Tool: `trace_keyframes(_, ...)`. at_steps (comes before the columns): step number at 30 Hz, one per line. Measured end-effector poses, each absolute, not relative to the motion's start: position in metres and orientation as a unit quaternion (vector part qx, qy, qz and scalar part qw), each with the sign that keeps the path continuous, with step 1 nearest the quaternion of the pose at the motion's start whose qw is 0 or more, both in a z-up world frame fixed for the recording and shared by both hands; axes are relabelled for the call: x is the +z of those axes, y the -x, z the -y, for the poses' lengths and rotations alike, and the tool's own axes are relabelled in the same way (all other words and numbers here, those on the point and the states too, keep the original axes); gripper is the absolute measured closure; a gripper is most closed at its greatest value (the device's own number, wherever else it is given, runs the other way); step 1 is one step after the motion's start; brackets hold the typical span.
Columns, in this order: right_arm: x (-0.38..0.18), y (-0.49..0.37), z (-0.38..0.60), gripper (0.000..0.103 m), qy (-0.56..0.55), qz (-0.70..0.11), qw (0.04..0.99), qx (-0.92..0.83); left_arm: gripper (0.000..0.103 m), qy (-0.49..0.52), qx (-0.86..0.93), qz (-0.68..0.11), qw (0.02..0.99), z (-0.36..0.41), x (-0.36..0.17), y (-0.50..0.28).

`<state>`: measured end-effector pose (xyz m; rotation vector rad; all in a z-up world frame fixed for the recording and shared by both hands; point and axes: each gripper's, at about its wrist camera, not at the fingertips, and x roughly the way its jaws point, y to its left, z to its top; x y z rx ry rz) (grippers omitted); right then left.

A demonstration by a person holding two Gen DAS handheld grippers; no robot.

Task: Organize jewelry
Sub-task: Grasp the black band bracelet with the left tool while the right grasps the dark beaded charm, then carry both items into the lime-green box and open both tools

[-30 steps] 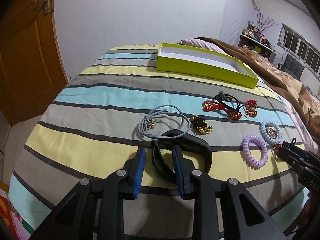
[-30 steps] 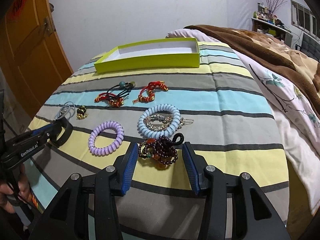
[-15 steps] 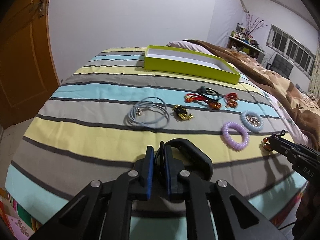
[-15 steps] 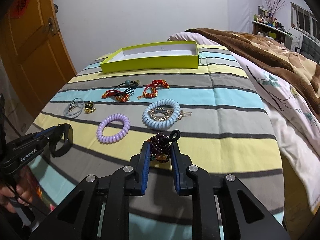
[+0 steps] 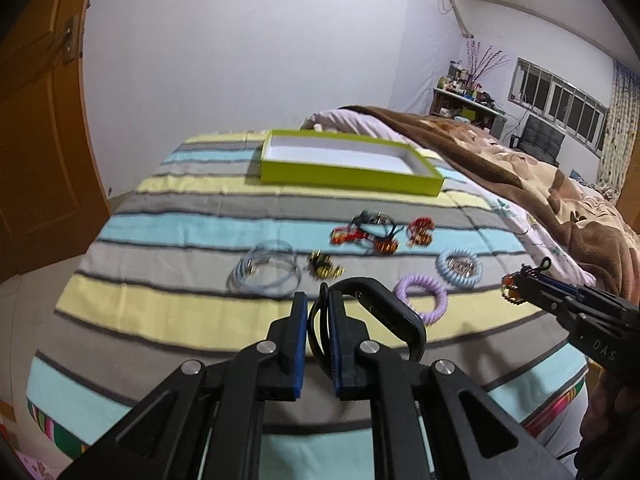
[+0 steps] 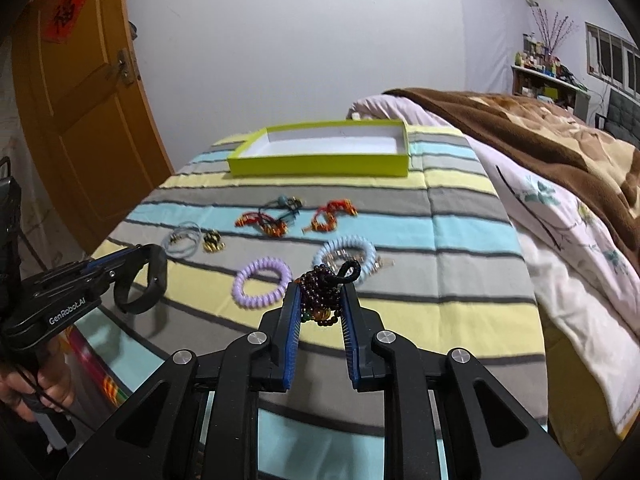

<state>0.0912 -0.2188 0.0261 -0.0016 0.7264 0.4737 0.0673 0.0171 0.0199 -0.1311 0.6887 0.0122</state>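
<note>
While tilted down, left gripper (image 5: pixel 318 306) pinching black band (image 5: pixel 384 314)

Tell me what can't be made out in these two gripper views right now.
- Left wrist view: the red cord pieces and gold clip are motion-blurred, so details are lost.
- Left wrist view: the black band is partly hidden behind the left gripper.
- Right wrist view: the dark bead bracelet is partly covered by the right gripper.
- Both views: shelf items are too small.
</note>
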Motion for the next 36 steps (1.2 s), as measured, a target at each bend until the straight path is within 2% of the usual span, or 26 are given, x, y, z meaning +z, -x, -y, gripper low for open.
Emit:
trace_keyframes(22,0.066,-0.202,0.186,0.083,0.045,-0.301,0.926,0.223,0.092,0.018,0.017,-0.297,0.955,-0.027,0.059,-0.190)
trace_keyframes(36,0.036,-0.318,0.172,0.083,0.048,-0.337,0.917,0.208,0.092,0.010,0.023,-0.326,0.945,-0.051,0.043,-0.293)
